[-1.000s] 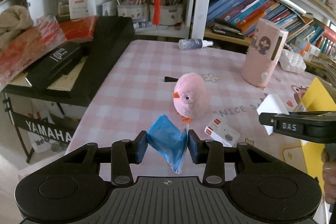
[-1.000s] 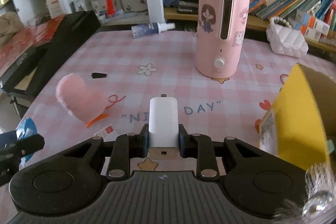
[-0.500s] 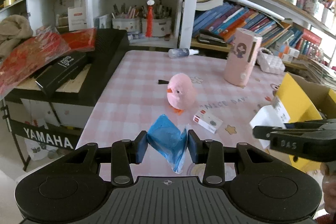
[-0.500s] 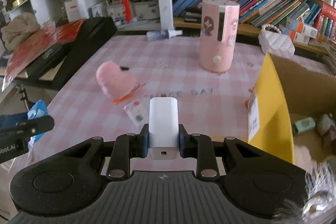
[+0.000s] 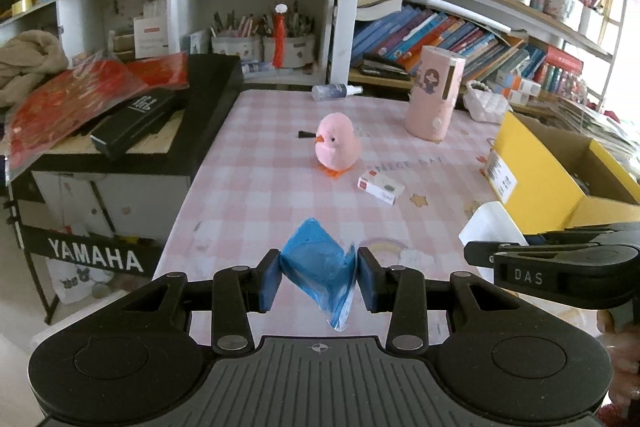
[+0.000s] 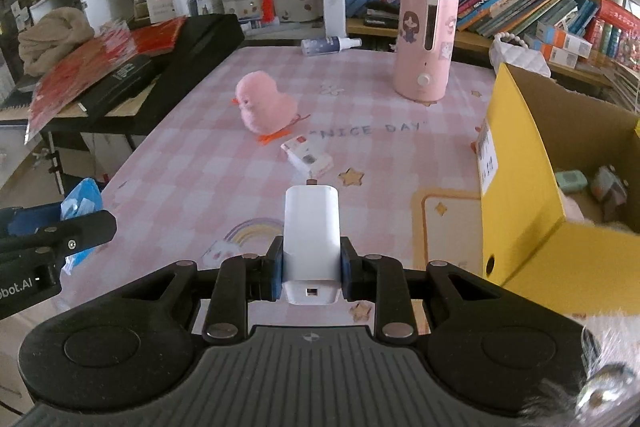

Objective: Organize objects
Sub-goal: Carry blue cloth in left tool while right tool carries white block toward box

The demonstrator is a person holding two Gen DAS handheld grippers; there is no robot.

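Both grippers carry something above the near edge of the pink checked table (image 6: 224, 179). The left gripper (image 5: 318, 279) has its pads clamped on a crumpled blue packet (image 5: 318, 263); the right gripper (image 6: 311, 267) is closed tight on a white charger (image 6: 311, 231), held upright between the pads. The likely place for both is the yellow box (image 6: 520, 163) at the right side of the table, open at the top, with a few small things already lying inside.

To do this step well, I would bring the charger over the near wall of the box first, since that hand is nearer, and clear the cardboard rim before lowering. The packet is soft and hangs below the pads, so it may snag on the rim; lift it well above. Let go only once each thing is inside the walls, and send the hands in one after the other so they do not cross. The pink chick (image 6: 260, 107) and the small white carton (image 6: 307, 159) wait on the table
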